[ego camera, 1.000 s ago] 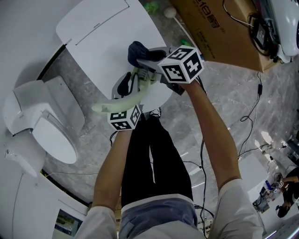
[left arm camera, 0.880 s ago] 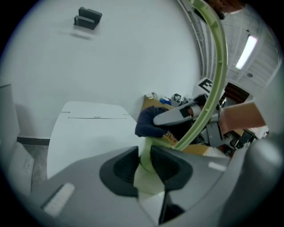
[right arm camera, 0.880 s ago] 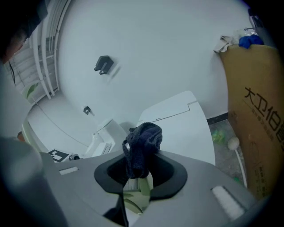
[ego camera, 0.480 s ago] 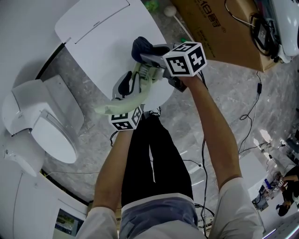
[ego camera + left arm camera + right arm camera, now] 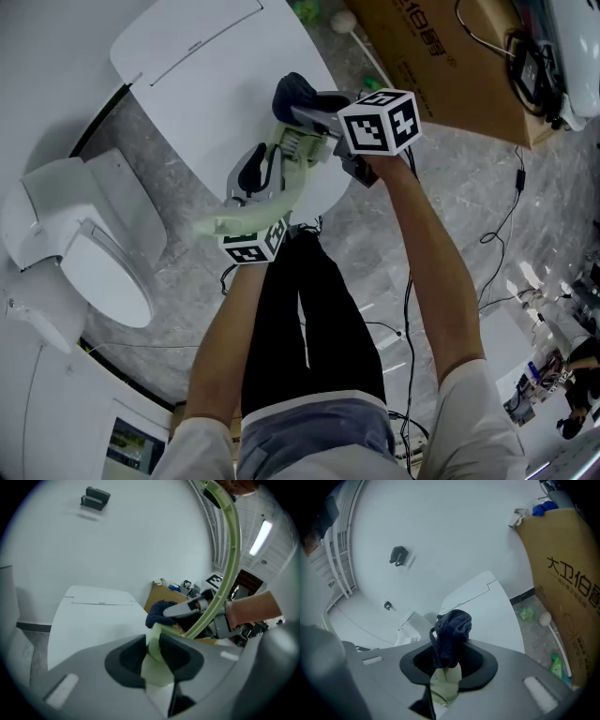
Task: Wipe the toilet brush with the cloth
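In the head view my left gripper (image 5: 255, 178) is shut on a pale green toilet brush (image 5: 270, 202), whose curved handle sweeps down to the left. My right gripper (image 5: 305, 111) is shut on a dark blue cloth (image 5: 292, 93) and presses it against the brush's upper end. The left gripper view has the brush (image 5: 153, 654) pinched in my left gripper (image 5: 152, 649), its handle (image 5: 230, 559) arching up to the right, and the cloth (image 5: 159, 611) just beyond. In the right gripper view the cloth (image 5: 451, 631) bulges out of my right gripper (image 5: 445, 660), with pale green brush (image 5: 445, 686) beneath it.
A white toilet (image 5: 84, 262) stands at the left, beside a white panel (image 5: 206, 66) under the grippers. A cardboard box (image 5: 450, 66) sits at the upper right, with a ball-tipped stick (image 5: 343, 24) beside it. Cables (image 5: 511, 216) trail over the grey marbled floor.
My right gripper and the cloth have slid a little up and to the right along the brush. The left gripper and brush have barely shifted.
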Demonstrator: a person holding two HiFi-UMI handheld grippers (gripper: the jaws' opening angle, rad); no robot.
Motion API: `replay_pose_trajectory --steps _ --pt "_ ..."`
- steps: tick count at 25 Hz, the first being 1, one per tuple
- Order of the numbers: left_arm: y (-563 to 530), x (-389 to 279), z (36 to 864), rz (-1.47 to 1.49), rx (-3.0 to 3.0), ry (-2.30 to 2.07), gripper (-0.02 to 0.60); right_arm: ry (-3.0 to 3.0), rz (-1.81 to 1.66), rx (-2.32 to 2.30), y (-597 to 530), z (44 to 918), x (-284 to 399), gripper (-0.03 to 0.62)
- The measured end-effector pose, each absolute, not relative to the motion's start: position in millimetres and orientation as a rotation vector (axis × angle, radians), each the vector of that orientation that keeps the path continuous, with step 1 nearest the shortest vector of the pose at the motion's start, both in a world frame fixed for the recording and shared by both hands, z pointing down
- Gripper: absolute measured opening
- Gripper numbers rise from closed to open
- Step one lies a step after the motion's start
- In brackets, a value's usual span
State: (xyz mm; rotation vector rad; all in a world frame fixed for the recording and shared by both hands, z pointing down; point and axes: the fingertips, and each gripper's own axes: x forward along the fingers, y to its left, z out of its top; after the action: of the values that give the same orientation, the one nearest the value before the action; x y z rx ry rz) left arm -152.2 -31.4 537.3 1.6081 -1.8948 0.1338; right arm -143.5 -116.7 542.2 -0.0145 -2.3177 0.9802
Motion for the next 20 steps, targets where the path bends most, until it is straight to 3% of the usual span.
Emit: replay_pose_trajectory --steps 20 --pt "-33 -151 538 0.184 1.636 -1.896 0.0 -2.205 1.079 0.024 -124 570 -132 0.089"
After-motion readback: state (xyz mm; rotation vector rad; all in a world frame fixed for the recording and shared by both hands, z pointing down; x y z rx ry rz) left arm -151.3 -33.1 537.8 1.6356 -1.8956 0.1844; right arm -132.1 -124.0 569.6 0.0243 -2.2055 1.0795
